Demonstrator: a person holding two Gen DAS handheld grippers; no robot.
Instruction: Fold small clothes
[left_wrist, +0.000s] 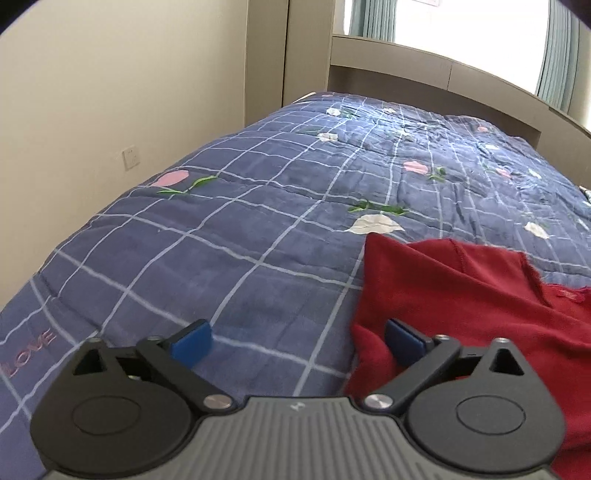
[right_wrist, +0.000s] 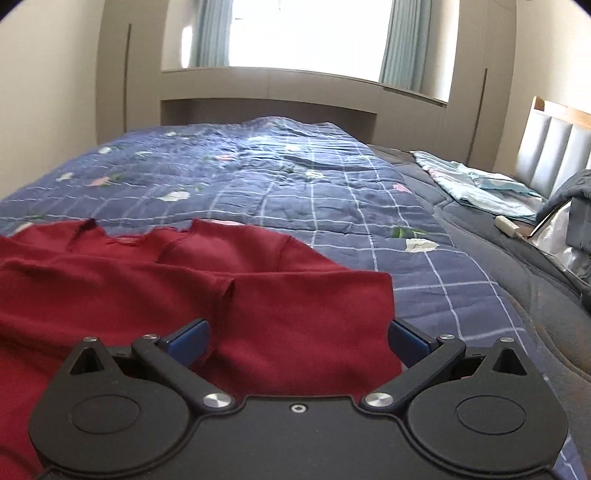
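Both tongs, left (left_wrist: 297, 341) and right (right_wrist: 297, 341), gape above red garment (right_wrist: 184, 288) on quilt (right_wrist: 295, 177).

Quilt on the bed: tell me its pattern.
The quilt is blue with a white grid and pink and white flowers, clearest in the left wrist view.

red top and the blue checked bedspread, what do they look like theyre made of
Red top: looks like a soft matte knit, probably cotton jersey or a fine sweater knit; it drapes in loose folds and shows stitched seams and a ragged-looking neckline edge. Blue checked bedspread: seems a thin quilted cotton with a washed, matte finish; the surface is puckered and crinkled, and the flowers look printed, perhaps stitched.
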